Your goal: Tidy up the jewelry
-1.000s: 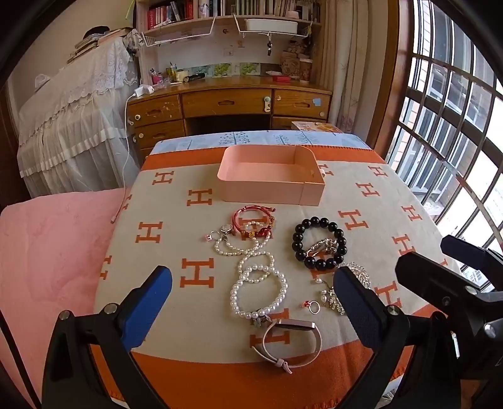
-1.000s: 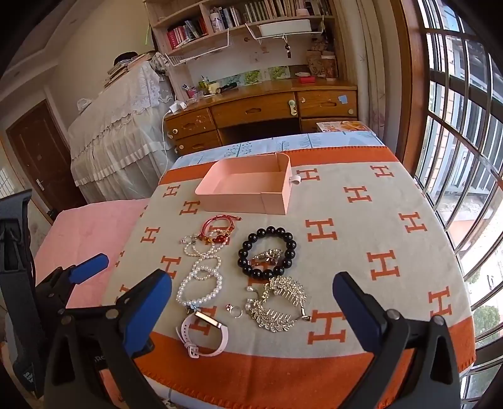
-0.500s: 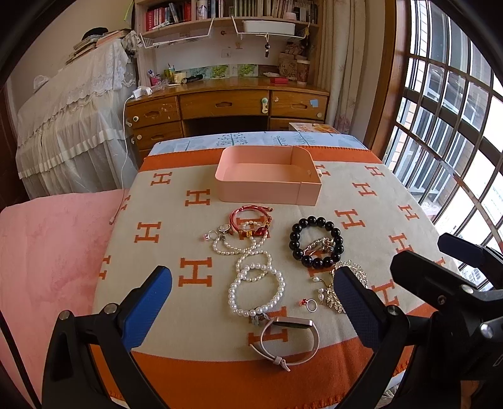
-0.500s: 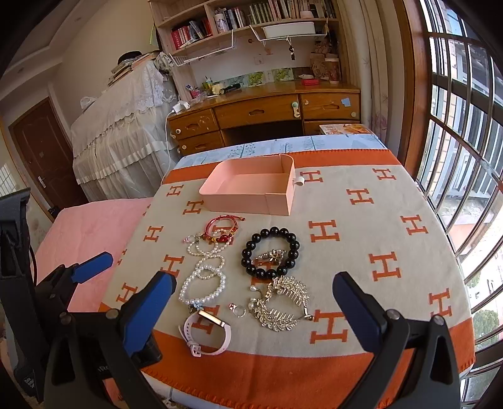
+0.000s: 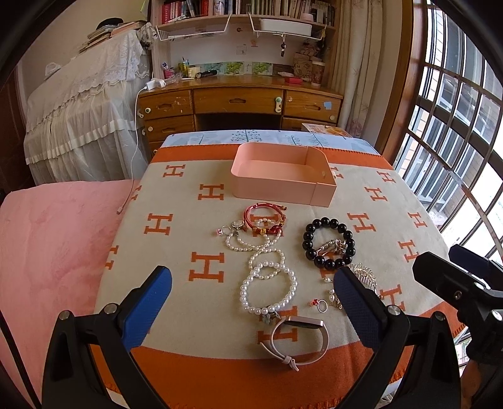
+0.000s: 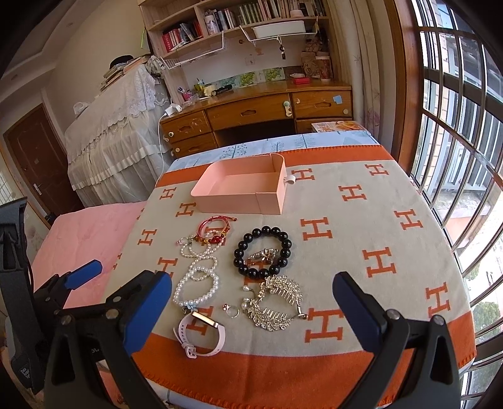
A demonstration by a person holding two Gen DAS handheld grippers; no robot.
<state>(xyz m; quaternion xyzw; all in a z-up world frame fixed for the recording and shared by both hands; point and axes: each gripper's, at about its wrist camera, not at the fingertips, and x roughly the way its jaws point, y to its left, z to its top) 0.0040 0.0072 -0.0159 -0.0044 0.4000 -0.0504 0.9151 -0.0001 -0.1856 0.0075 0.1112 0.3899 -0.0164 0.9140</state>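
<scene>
Both tongs hang wide open over the near edge of the blanket-covered bench: my left tongs (image 5: 248, 302) and right tongs (image 6: 251, 310) each spread their blue pads apart with nothing between them.

I take the pink tray (image 5: 283, 176) as my landmark. It sits on the orange-and-cream H-patterned blanket (image 5: 176, 251), toward the far side. Just in front of it lies a red cord bracelet (image 5: 264, 218), touching a string of small pearls (image 5: 251, 243). In front of those again rests a large pearl bracelet (image 5: 268, 289). To the right of the pearls, also in front of the tray, I see a black bead bracelet (image 5: 328, 242) with a small metallic piece (image 5: 331, 247) inside its ring. Nearer me than the black beads lie silver leaf-shaped hair combs (image 6: 276, 302), with a small ring (image 6: 231, 310) just beside them. Farthest from the tray, near the orange border, sits a pink-strapped watch (image 5: 298, 339).

From the right wrist camera, the left tongs appear at the bench's left edge, over a pink bedspread (image 6: 81, 232). Beyond the tray stands a wooden desk (image 5: 239, 100) under bookshelves (image 5: 239, 9).
</scene>
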